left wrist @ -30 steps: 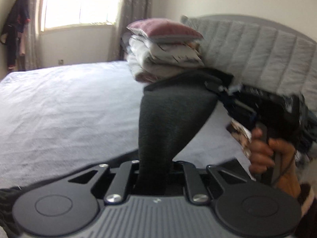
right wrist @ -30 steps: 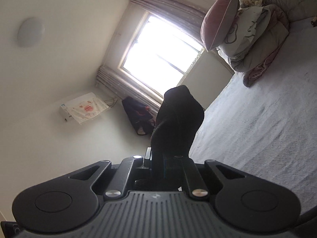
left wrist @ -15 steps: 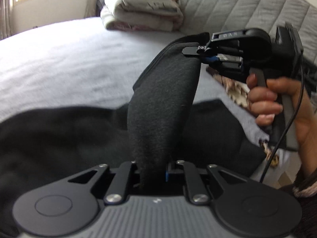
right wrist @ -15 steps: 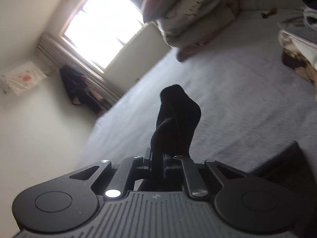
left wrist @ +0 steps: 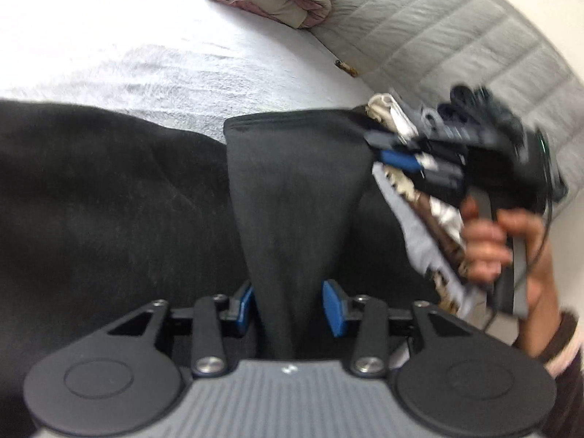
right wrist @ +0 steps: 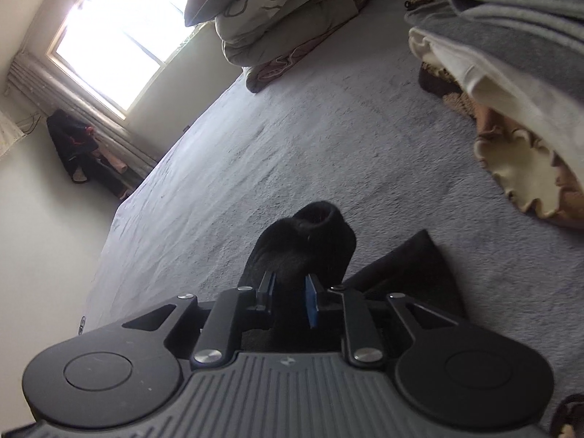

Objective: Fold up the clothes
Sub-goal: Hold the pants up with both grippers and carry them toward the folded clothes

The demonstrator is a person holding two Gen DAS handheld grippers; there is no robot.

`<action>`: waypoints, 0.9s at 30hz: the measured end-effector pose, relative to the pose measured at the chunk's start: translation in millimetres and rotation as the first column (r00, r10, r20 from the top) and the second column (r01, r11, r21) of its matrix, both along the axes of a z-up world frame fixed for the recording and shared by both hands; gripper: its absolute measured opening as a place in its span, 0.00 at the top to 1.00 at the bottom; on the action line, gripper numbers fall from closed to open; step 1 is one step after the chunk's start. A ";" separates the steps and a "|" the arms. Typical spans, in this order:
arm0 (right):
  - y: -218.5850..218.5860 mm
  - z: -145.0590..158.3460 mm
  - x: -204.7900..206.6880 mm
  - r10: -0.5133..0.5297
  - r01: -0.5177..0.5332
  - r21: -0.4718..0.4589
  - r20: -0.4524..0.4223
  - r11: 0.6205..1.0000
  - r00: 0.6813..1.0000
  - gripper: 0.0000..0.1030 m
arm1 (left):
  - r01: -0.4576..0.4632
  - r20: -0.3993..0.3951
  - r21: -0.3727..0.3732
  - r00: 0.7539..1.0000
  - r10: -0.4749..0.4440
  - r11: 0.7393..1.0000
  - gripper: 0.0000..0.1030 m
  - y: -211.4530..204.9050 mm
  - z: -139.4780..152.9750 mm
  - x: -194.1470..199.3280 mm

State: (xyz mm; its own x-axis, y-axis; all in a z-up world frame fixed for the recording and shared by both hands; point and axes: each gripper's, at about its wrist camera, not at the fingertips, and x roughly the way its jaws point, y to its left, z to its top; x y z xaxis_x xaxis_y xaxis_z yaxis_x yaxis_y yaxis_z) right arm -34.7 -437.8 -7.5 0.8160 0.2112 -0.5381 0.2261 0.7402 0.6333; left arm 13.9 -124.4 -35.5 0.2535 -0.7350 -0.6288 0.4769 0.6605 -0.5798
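A black garment (left wrist: 109, 200) lies spread on the light grey bed (left wrist: 182, 65). A folded strip of it (left wrist: 292, 182) rises from my left gripper (left wrist: 290, 304) to my right gripper (left wrist: 379, 146), which a hand (left wrist: 489, 241) holds at the right. The left jaws are opening: the blue pads (left wrist: 334, 306) stand apart and a gap shows beside the cloth between them. In the right wrist view the right gripper (right wrist: 291, 292) is opening too, with a bunched end of the garment (right wrist: 303, 244) lying loose between its pads.
A pile of folded bedding with a pink pillow (right wrist: 277, 29) sits at the head of the bed by the quilted headboard (left wrist: 438, 36). A stack of folded clothes (right wrist: 511, 54) lies at the right. A window (right wrist: 116, 36) is on the far wall.
Both grippers have come down toward the bed with the strip and tipped downward. Both pairs of jaws, shut on the cloth before, now stand apart with blue pads showing.
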 end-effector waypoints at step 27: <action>-51.7 -7.7 -58.3 -0.035 0.035 0.068 -0.005 0.997 0.999 0.70 | 0.460 0.344 0.243 0.782 -0.519 0.854 0.49 -105.4 3.5 -79.5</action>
